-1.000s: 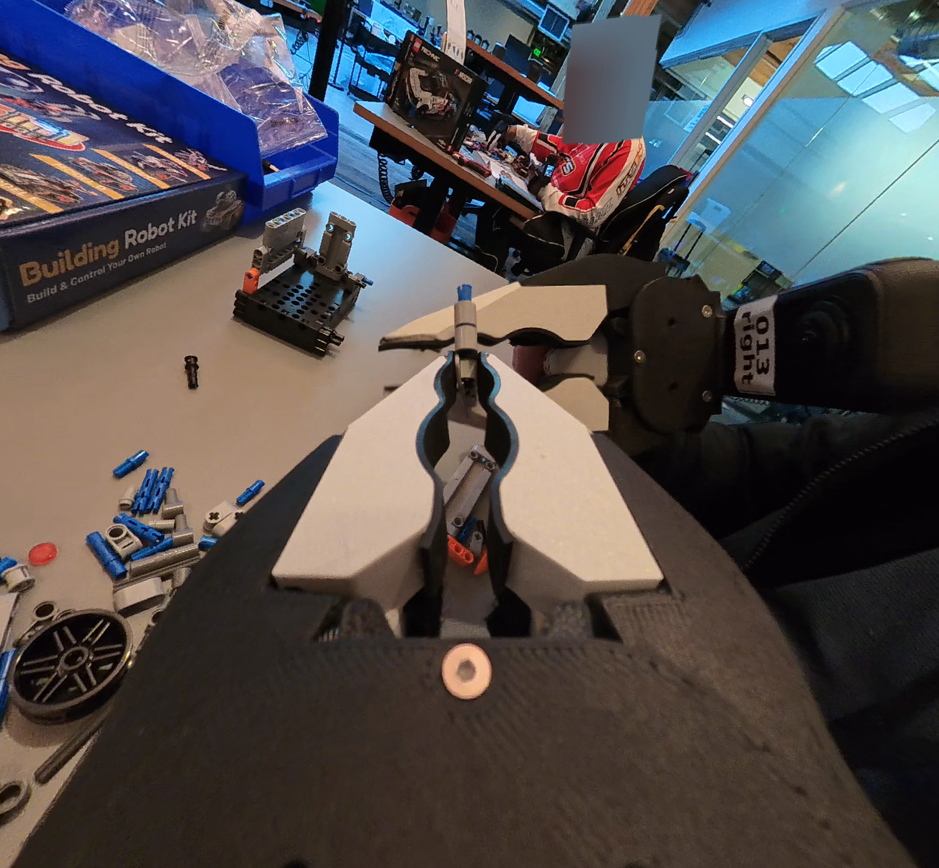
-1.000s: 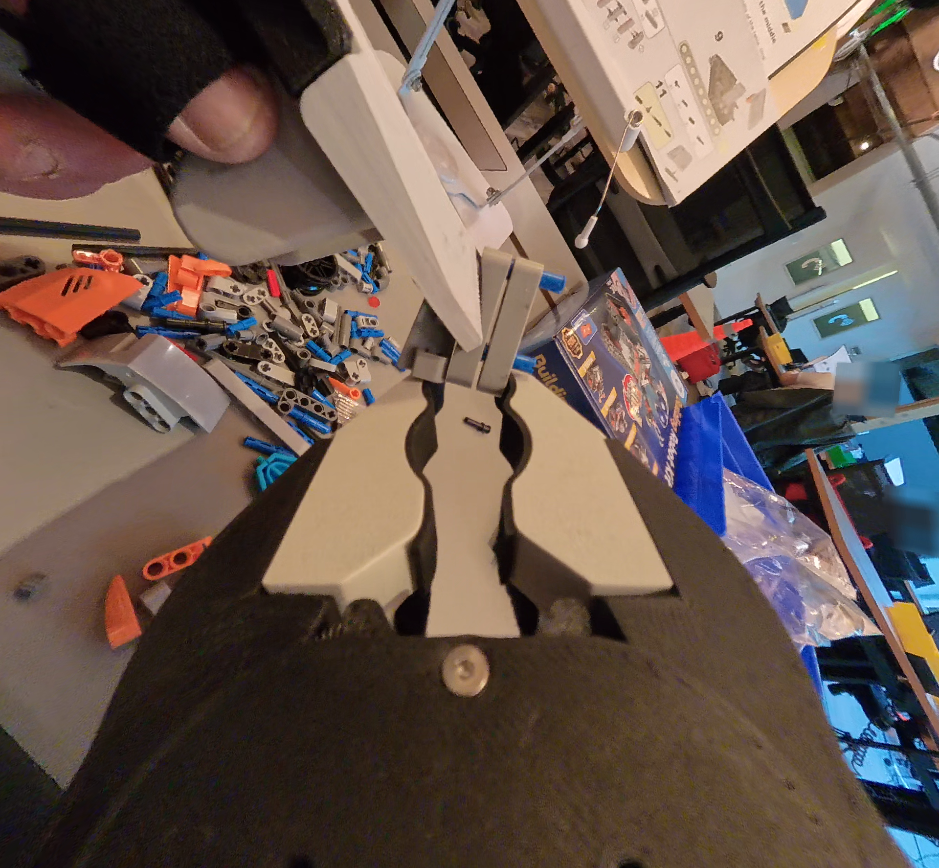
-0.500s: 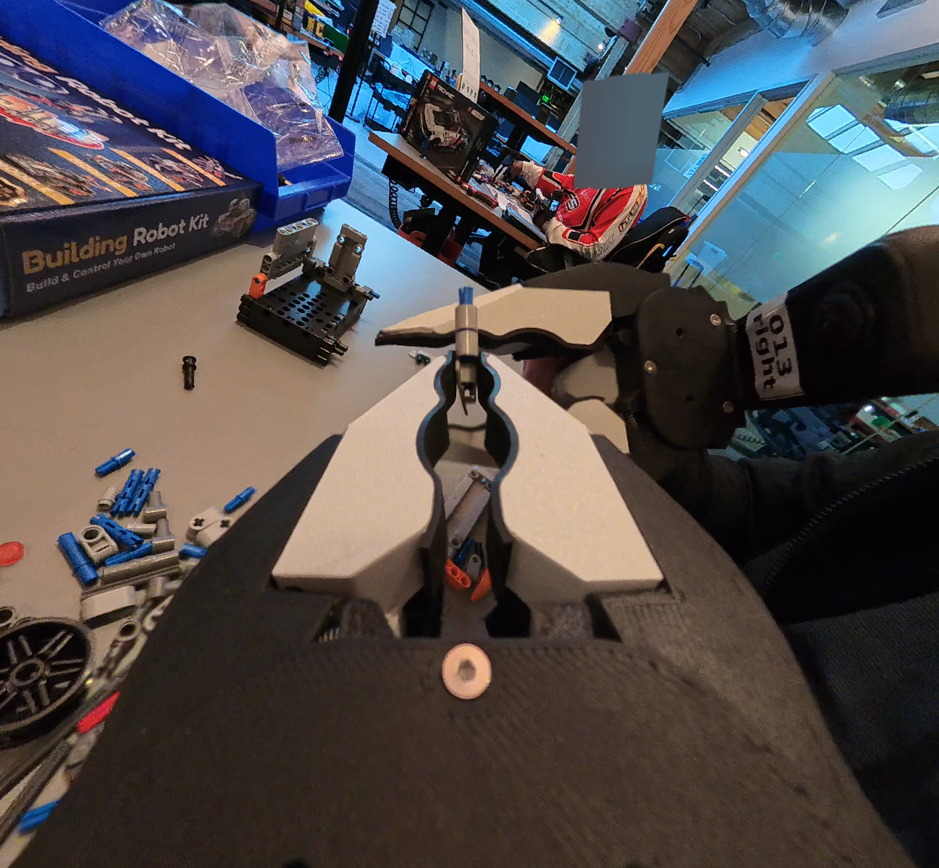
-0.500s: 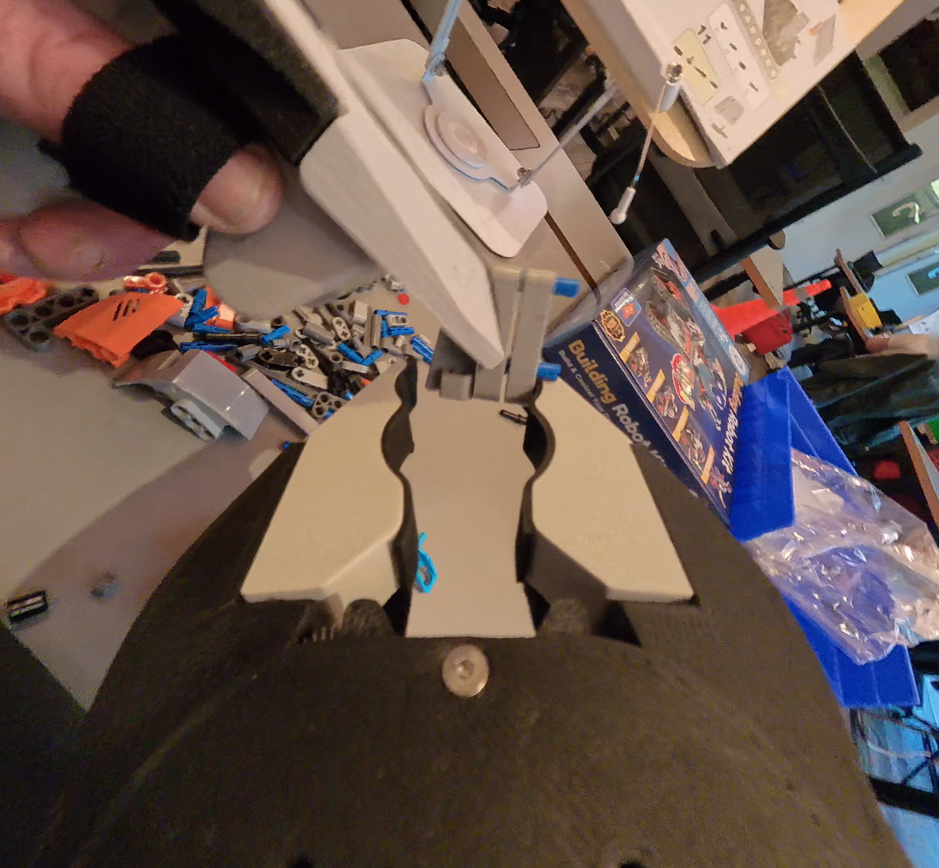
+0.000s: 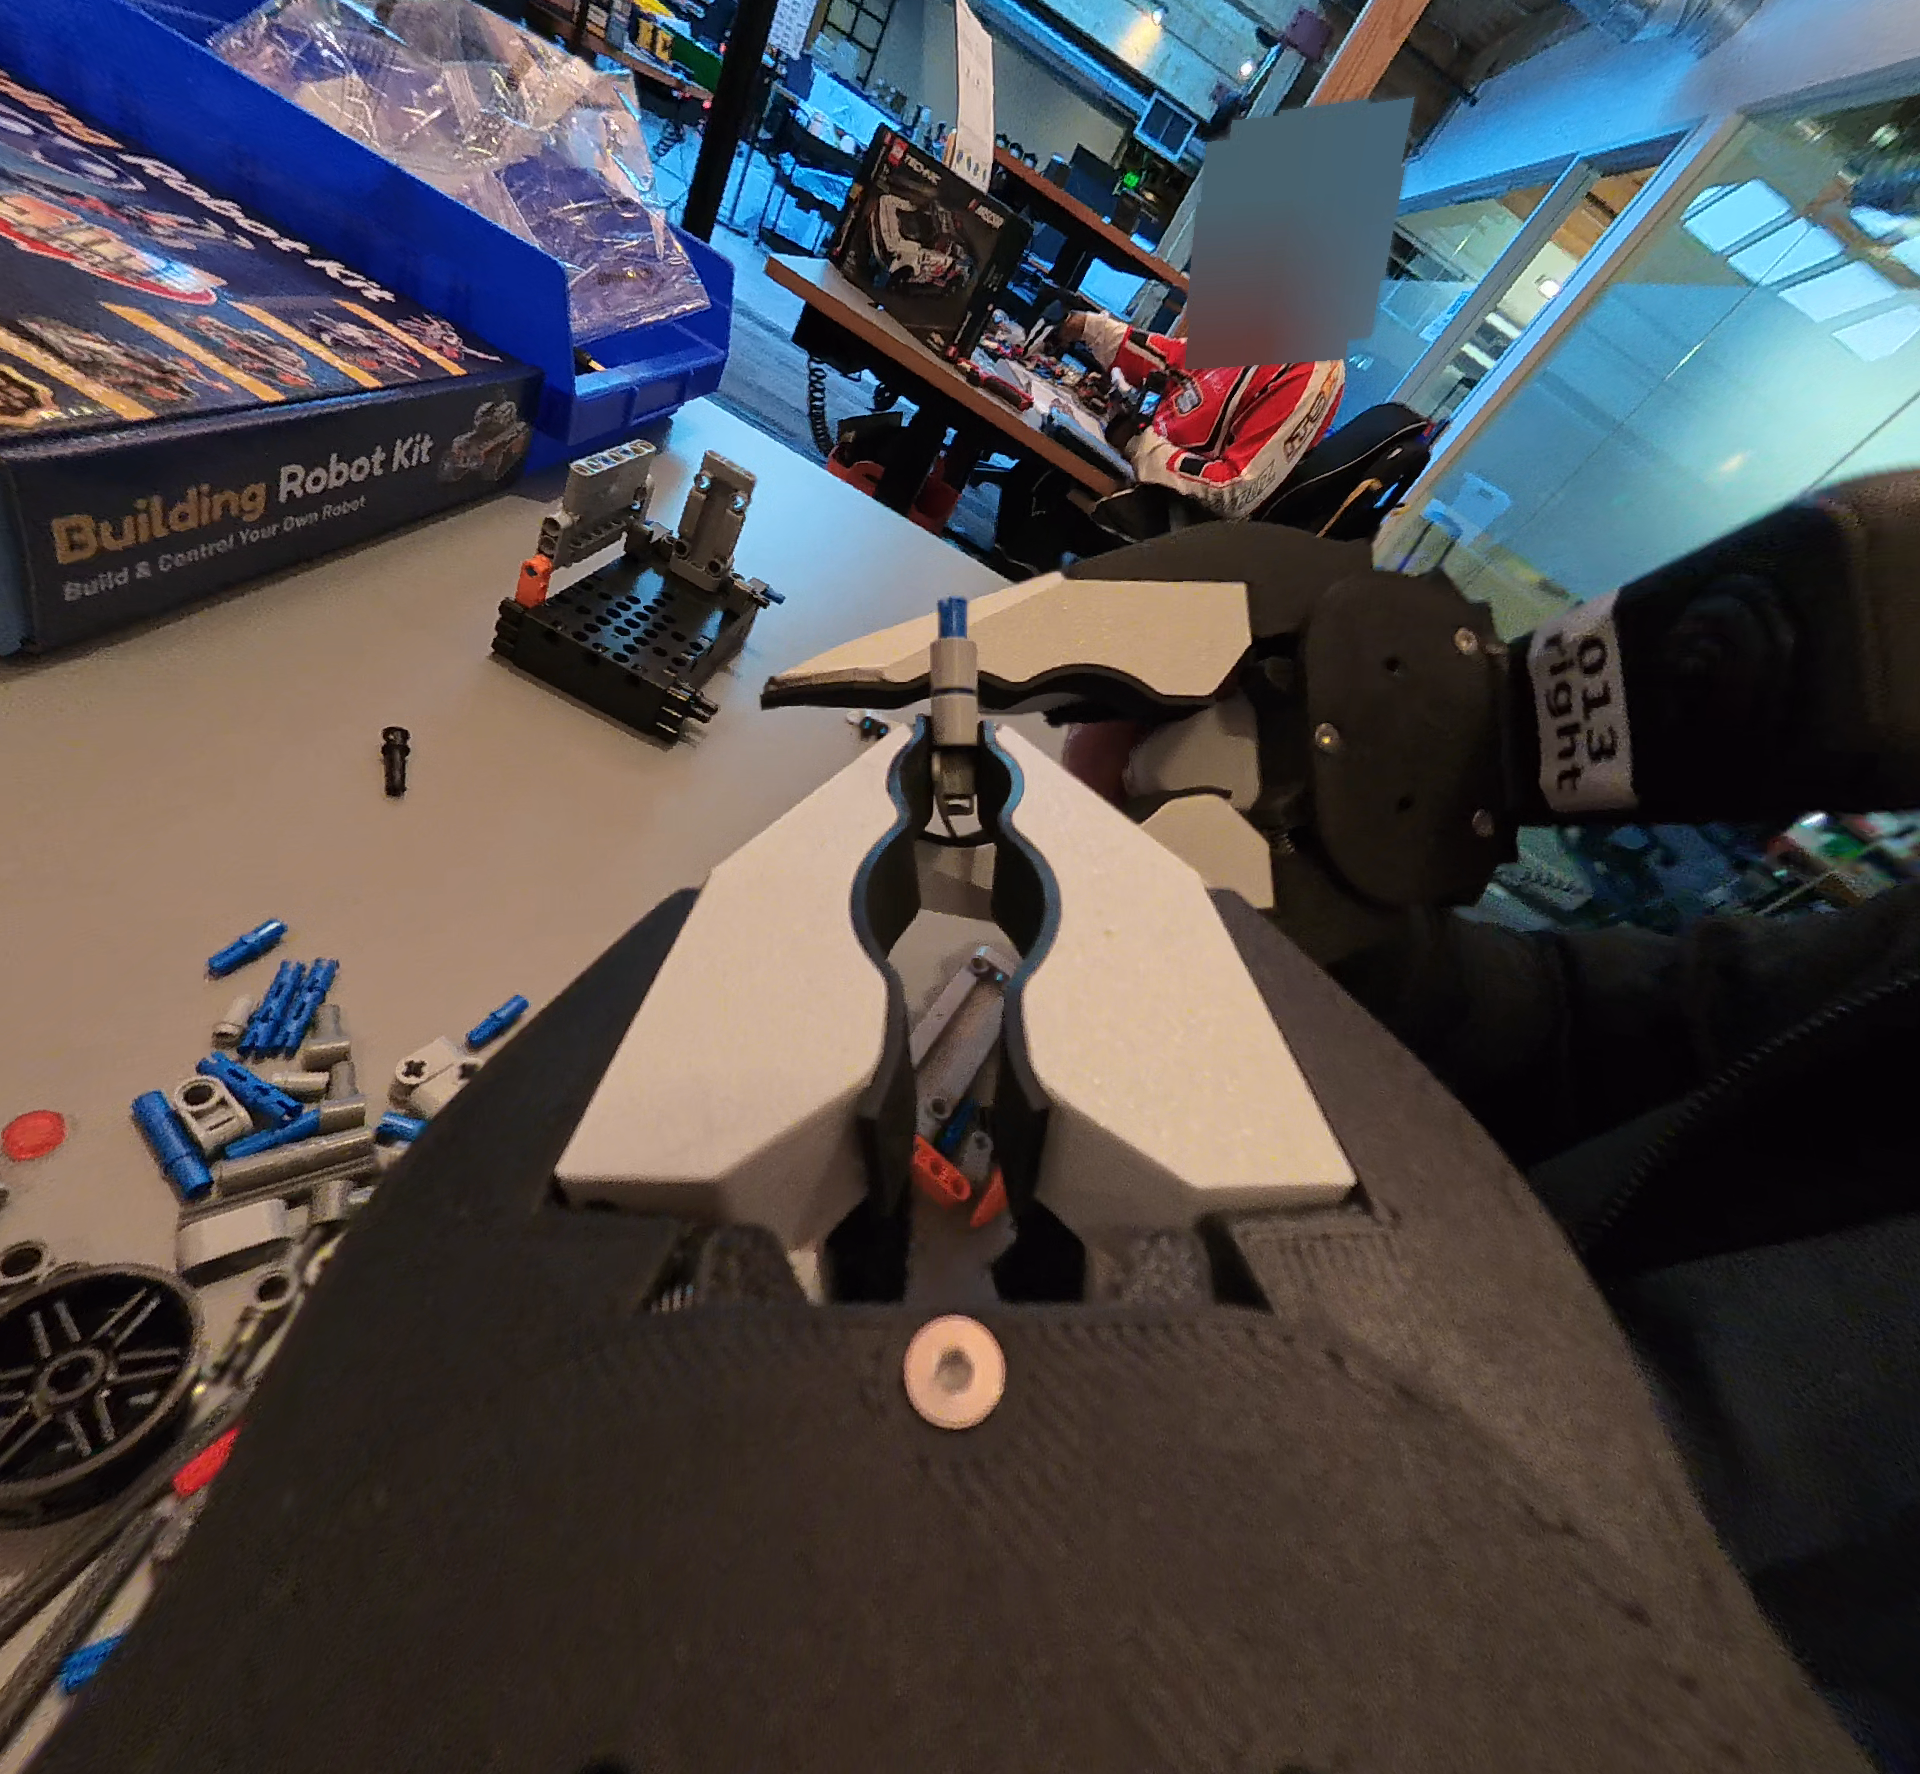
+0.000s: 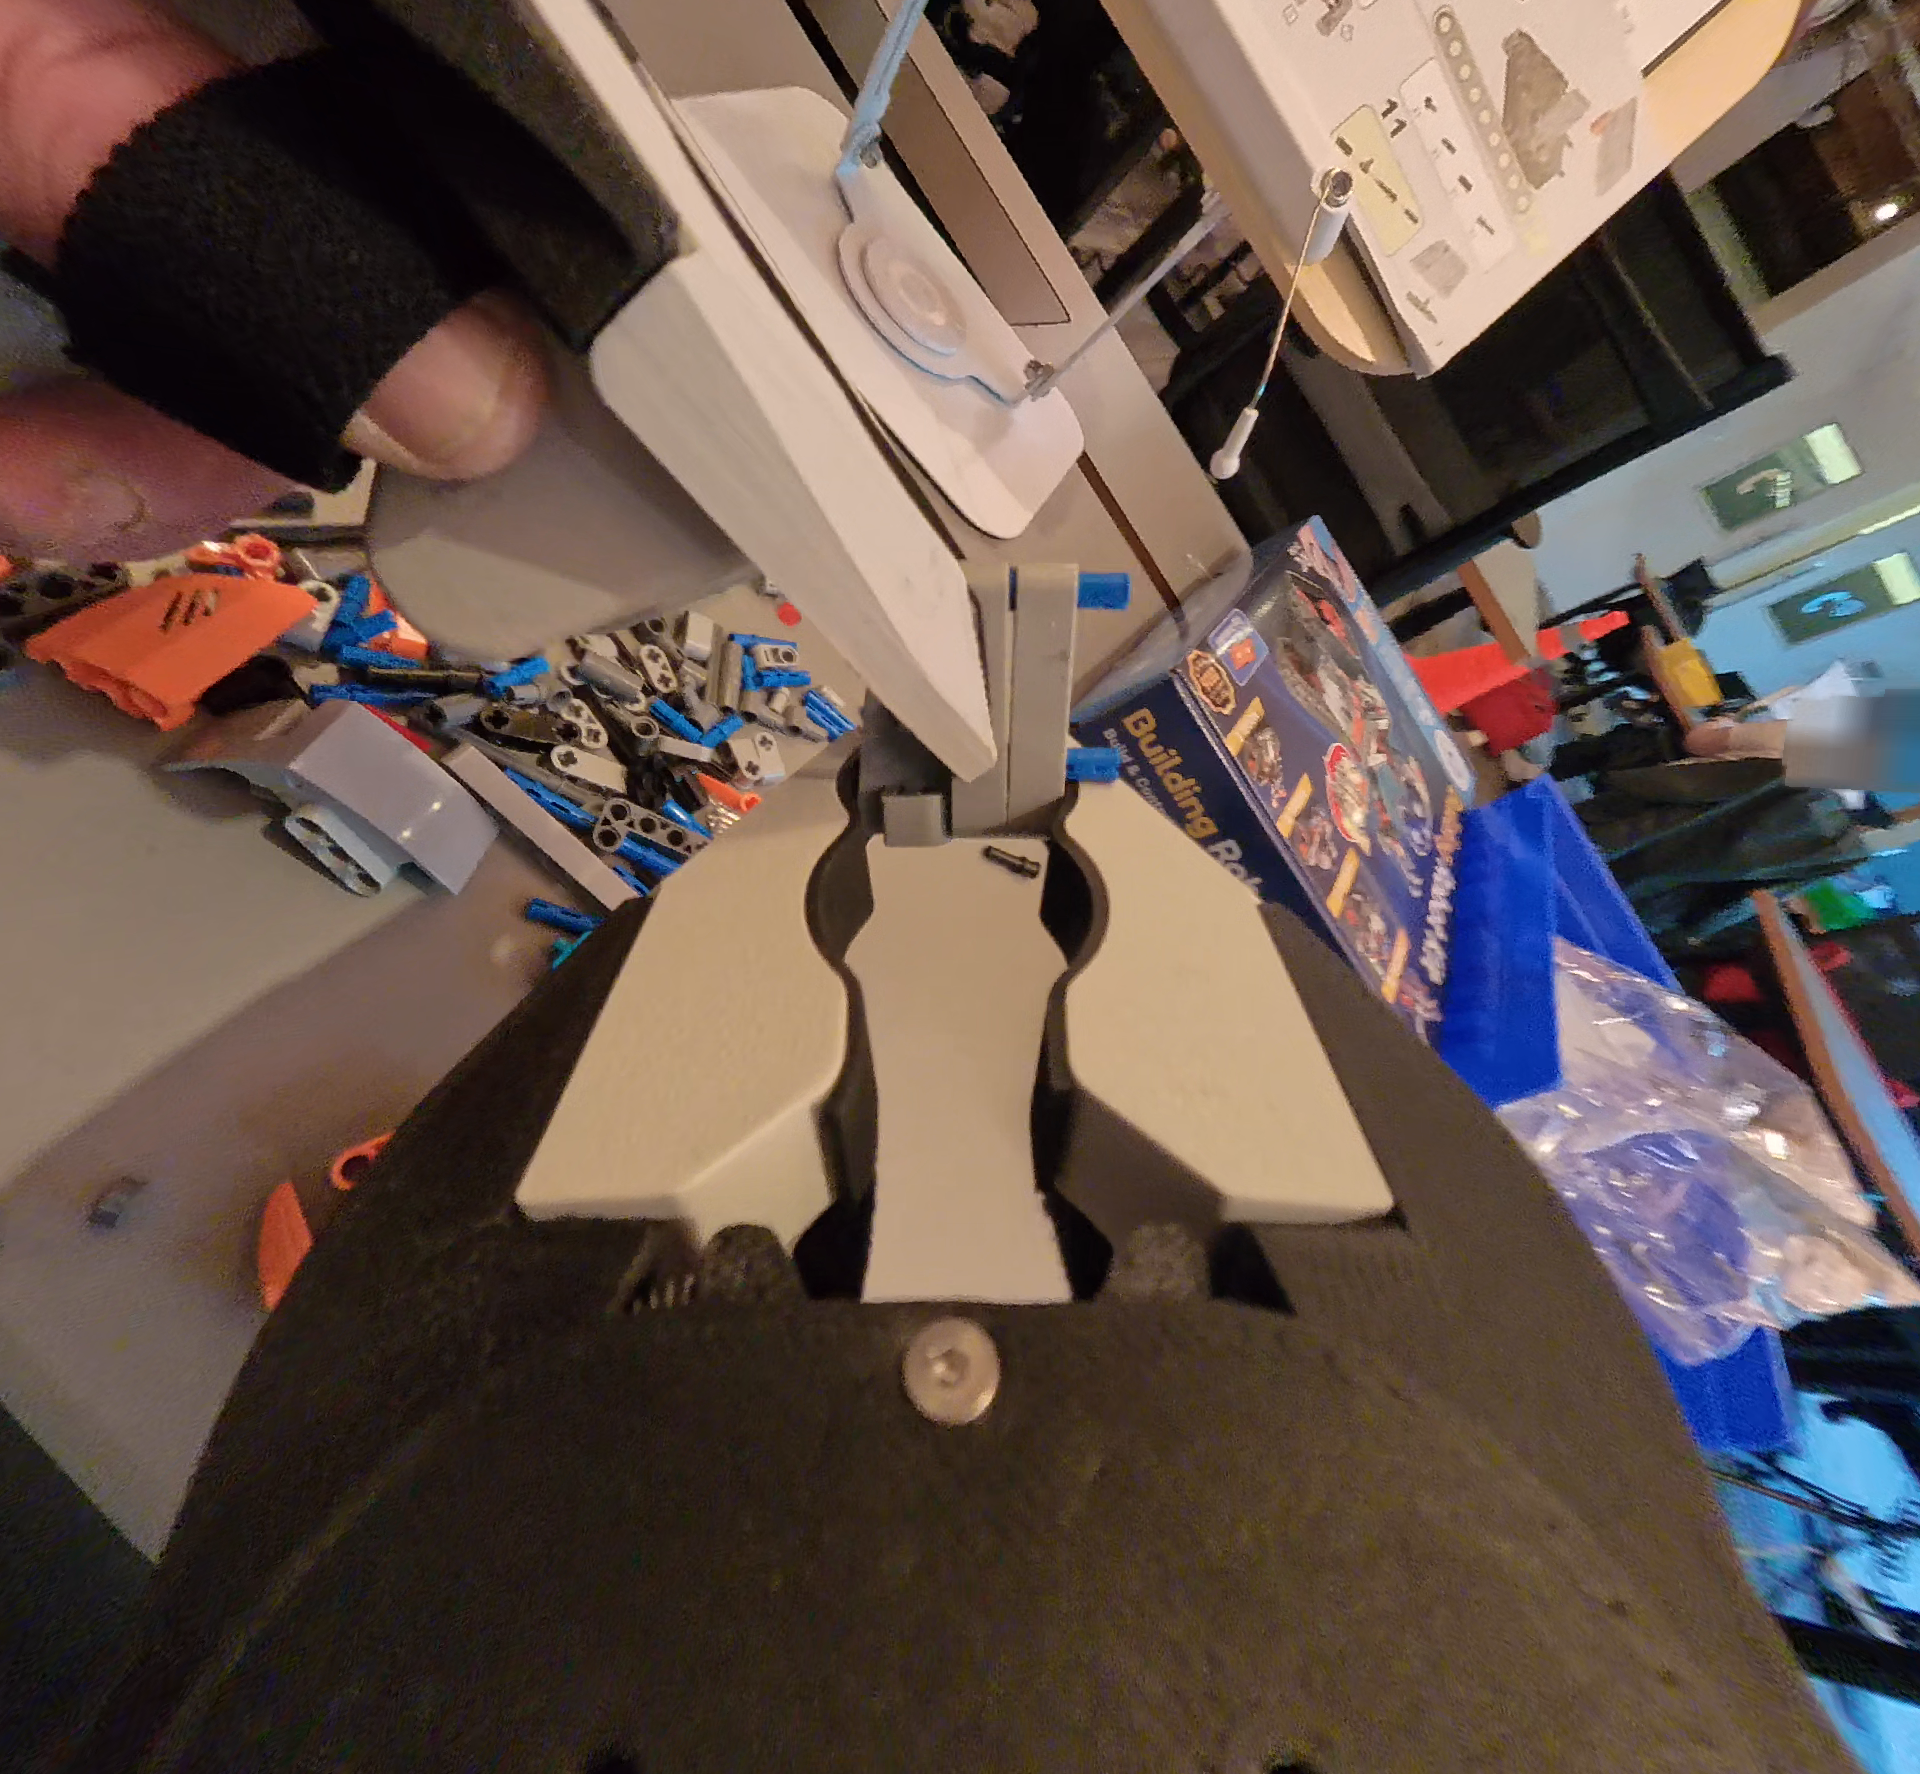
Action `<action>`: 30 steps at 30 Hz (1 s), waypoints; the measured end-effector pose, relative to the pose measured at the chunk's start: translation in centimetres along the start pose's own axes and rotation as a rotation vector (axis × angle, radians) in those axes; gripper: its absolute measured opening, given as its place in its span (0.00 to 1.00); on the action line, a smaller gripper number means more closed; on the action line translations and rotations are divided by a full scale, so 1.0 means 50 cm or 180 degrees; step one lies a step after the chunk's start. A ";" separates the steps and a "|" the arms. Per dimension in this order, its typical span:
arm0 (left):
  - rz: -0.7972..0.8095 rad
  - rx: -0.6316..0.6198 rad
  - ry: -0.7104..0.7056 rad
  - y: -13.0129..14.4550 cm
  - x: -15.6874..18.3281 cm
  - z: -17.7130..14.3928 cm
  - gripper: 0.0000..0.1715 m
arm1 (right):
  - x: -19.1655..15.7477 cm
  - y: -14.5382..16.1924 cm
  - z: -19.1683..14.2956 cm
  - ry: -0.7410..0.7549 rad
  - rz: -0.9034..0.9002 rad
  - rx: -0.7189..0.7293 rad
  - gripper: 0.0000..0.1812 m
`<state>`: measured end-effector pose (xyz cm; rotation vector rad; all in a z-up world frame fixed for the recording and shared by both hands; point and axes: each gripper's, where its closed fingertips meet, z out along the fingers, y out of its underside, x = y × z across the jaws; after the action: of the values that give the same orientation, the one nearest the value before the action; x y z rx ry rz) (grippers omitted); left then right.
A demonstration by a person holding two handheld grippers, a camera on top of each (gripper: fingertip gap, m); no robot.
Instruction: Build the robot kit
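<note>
My left gripper (image 5: 951,737) is shut on a small grey piece (image 5: 954,675) with a blue pin on top, held upright above the grey table (image 5: 520,841). In the right wrist view the piece (image 6: 1023,685) shows as two grey beams side by side with blue pins sticking out to the right. My right gripper (image 6: 961,784) is open, its jaws either side of the piece's lower end. Its upper finger (image 5: 1039,644) lies across behind the piece in the left wrist view. The left gripper's finger (image 6: 810,581) comes in from the upper left, held by a gloved hand (image 6: 260,270).
On the table are a black plate sub-assembly (image 5: 634,623), a black pin (image 5: 395,758), loose blue and grey parts (image 5: 270,1080), a black wheel (image 5: 73,1371), a dark kit box (image 5: 208,436) and a blue bin (image 5: 416,197). An instruction sheet (image 6: 1455,62) hangs above. A person (image 5: 1236,436) sits at a far table. My left and right fingertips are right by each other.
My right gripper's jaws have spread wider and now sit around the piece's lower end. My left gripper keeps its hold and has tilted up slightly.
</note>
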<state>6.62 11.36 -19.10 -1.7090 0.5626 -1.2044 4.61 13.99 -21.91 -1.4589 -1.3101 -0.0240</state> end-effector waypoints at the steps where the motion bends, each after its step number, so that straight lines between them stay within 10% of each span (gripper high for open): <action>1: 0.0061 -0.0025 -0.0032 0.000 -0.001 0.001 0.02 | 0.004 0.002 0.002 0.0008 0.0051 -0.0010 0.15; 4: 0.0047 -0.0058 -0.0068 0.000 -0.008 0.000 0.02 | 0.036 0.002 -0.007 0.0331 -0.0023 0.0015 0.38; 30: 0.0581 -0.0720 -0.0355 0.042 -0.007 0.016 0.02 | -0.018 0.003 0.001 0.0174 -0.1006 -0.0241 0.14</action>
<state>7.49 11.01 -21.19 -1.8557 0.7924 -0.9381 4.33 13.48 -22.58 -1.2914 -1.4964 -0.3219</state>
